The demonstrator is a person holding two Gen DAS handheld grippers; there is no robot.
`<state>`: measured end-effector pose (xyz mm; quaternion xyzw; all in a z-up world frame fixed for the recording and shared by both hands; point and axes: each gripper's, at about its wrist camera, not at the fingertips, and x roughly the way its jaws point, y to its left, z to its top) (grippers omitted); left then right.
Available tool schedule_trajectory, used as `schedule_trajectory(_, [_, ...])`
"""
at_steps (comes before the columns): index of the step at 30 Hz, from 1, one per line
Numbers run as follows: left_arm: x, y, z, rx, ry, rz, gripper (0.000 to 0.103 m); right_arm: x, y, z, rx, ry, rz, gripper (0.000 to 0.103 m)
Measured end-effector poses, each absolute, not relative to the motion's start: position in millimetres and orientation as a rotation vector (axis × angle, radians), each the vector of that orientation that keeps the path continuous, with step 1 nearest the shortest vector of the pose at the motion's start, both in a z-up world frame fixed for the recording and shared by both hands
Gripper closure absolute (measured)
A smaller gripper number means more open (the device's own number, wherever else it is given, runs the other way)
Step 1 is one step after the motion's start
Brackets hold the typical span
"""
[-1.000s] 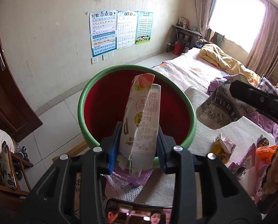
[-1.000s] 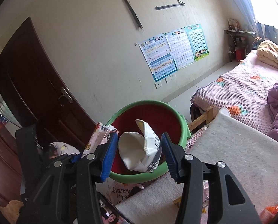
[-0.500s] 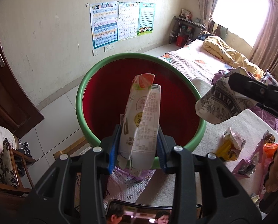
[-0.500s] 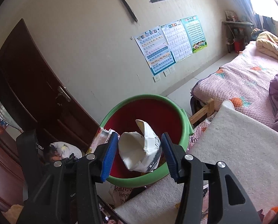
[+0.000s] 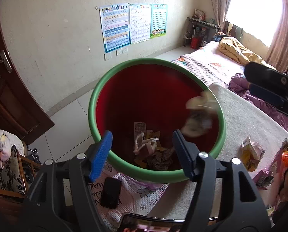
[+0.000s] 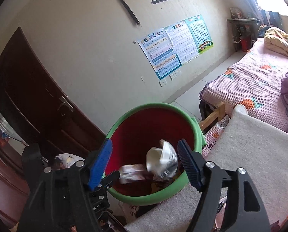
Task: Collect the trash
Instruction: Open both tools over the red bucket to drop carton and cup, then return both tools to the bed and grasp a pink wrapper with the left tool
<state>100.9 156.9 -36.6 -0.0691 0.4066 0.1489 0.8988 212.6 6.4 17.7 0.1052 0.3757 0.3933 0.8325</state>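
Your left gripper (image 5: 142,150) hangs over the near rim of the bin with its blue-padded jaws just spread apart and nothing between them. Your right gripper (image 6: 144,162) has likewise just been opening, and its jaws are clear of everything.

Just past them stands the round bin (image 5: 91,104), green on the rim and outside, deep red inside, beside the edge of a grey-white padded surface (image 5: 246,119). The flattened printed carton (image 5: 145,142) your left gripper let go lies on the bin's bottom among yellow and dark wrappers. The crumpled white wrapper with dark print (image 6: 162,159) is inside the bin's mouth, blurred, between the right jaws in that view but touching neither.

On the padded surface to the right, more trash lies loose: a yellow crushed packet (image 5: 251,154) near the bin and purple and orange wrappers at the frame's edge. A dark phone (image 5: 111,192) rests on the flowered cloth below the bin.

Farther off, a pink knitted bedspread (image 6: 246,85) covers the bed, and three study posters (image 5: 132,25) hang on the cream wall.
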Motion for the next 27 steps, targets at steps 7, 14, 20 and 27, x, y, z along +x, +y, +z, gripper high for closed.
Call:
schedule_trajectory(7, [82.0,140.5,-19.8,-0.137,0.768,0.298,0.041,189.6,-31.3,40.6,0.194,0.730,0.816,0.034])
schedule_trajectory(14, [67.0,96.4,-11.9,-0.141,0.741,0.162,0.039,161.3,-95.3,47.4,0.165,0.681,0.711,0.034])
schedule_trajectory(20, [67.2,45.6,-35.5,-0.158,0.826,-0.016,0.036,145.1,-146.9,15.2,0.172,0.759,0.573,0.034])
schedule_trajectory(27, [89.2,-3.1,-68.3,-0.150,0.938,-0.178,0.032,128.7,-190.3,-11.8,0.256,0.816,0.476,0.034])
